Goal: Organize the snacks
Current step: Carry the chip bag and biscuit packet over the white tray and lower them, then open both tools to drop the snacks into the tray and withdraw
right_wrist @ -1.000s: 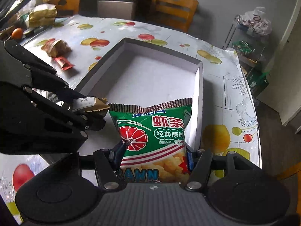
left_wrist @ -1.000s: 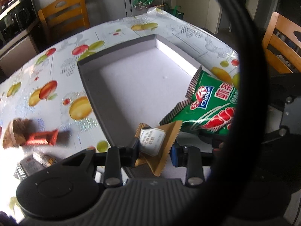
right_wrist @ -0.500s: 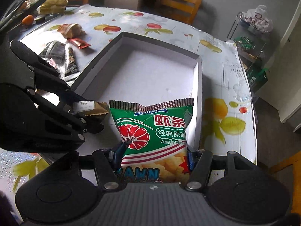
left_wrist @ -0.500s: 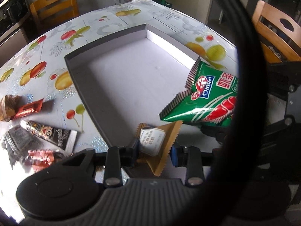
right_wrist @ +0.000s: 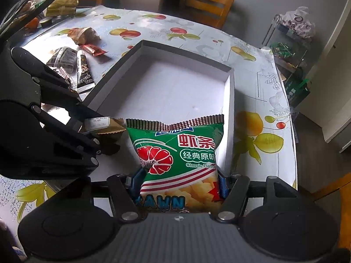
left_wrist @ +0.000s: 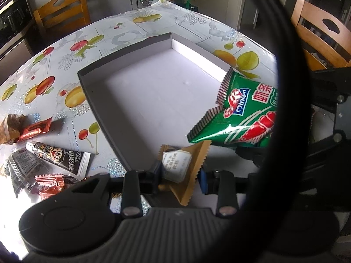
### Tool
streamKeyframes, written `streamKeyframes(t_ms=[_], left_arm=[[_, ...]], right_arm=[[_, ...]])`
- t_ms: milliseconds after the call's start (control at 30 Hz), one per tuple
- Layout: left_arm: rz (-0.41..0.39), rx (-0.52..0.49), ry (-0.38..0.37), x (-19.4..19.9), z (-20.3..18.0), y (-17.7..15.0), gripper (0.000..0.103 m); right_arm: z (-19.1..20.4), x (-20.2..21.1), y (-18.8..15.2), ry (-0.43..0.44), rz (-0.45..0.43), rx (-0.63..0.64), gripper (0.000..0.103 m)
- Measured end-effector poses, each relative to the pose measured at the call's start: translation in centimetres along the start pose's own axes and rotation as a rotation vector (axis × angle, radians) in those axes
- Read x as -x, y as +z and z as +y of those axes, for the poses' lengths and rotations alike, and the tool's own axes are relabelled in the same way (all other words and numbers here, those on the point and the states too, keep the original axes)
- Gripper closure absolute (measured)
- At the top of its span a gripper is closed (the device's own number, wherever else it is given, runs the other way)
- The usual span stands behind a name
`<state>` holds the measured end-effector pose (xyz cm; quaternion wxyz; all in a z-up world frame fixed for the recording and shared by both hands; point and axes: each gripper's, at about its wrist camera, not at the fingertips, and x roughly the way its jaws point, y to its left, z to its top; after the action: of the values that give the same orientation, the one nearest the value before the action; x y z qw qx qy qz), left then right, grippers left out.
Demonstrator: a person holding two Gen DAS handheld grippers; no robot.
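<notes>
My left gripper (left_wrist: pixel 178 173) is shut on a small tan snack packet (left_wrist: pixel 183 166) with a white label, held above the near edge of the shallow grey box (left_wrist: pixel 96 100). My right gripper (right_wrist: pixel 177 179) is shut on a green prawn-cracker bag (right_wrist: pixel 177 151), held over the box's near right part (right_wrist: pixel 229 109). The bag also shows in the left wrist view (left_wrist: pixel 243 114), and the tan packet shows in the right wrist view (right_wrist: pixel 105 125) beside it. The box is empty inside.
Loose snacks lie on the fruit-print tablecloth left of the box: a black tube packet (left_wrist: pixel 59 155), red wrappers (left_wrist: pixel 35 129), a brown bag (right_wrist: pixel 84 34). Wooden chairs (right_wrist: pixel 206 2) stand around the table. A wire rack (right_wrist: pixel 287 43) stands at the right.
Both grippers have drawn back and up from the box with their snacks still held. More of the table and the loose snacks at the left have come into view.
</notes>
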<state>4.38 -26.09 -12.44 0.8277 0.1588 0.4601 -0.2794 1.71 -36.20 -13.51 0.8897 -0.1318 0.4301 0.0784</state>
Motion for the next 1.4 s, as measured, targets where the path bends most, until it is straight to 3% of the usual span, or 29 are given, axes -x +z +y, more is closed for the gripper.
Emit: streamKeyframes(t_ms=[233,533,800,1000,1400], left_arm=[[-0.013,0.016,-0.013,0.5,0.3,0.1,0.068],[-0.062,0.027,-0.035,2.8,0.6,0.5,0.052],[-0.099,0.066,-0.027,5.1,1.2,0.6,0.051],[-0.115,0.137,0.02,6.8,2.6,0.6,0.051],[-0.128,0.237,0.125,9.5,8.0,-1.6,0.038]], right_arm=[[0.1,0.7,0.0,0.011,-0.021,0.007,0.027],[0.1,2.6,0.5,0.016,-0.064,0.01,0.024],[-0.3,5.3,0.8,0.017,-0.118,-0.017,0.022],[-0.2,6.4,1.2,0.029,-0.149,-0.036,0.021],[3.2,7.5,4.1,0.076,-0.196,0.007,0.018]])
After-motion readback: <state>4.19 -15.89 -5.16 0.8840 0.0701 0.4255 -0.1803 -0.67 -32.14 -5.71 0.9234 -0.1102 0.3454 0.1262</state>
